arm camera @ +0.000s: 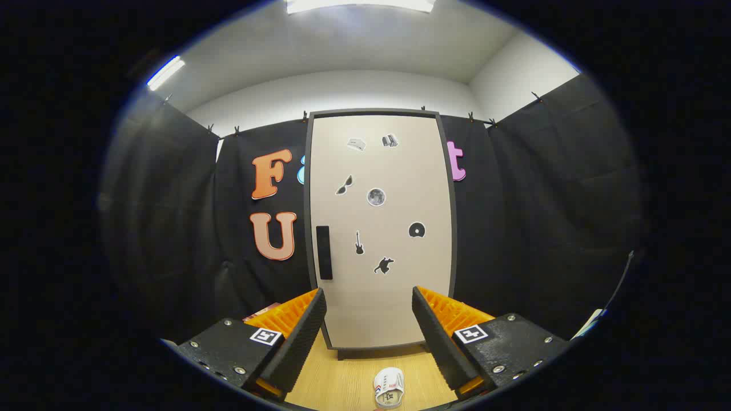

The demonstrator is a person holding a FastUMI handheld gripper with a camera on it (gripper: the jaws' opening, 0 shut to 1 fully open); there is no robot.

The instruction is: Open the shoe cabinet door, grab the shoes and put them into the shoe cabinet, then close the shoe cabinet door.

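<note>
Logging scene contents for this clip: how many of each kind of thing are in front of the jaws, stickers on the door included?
Cabinet: 1, door shut
Handle: 1
Stickers on the door: 7
Shoe: 1, on the table between the open jaws of the gripper
Total: 10

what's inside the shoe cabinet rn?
Cannot tell: the shoe cabinet door is closed, covering the interior. The shoe lies outside on the floor, between the open gripper fingers.
</note>
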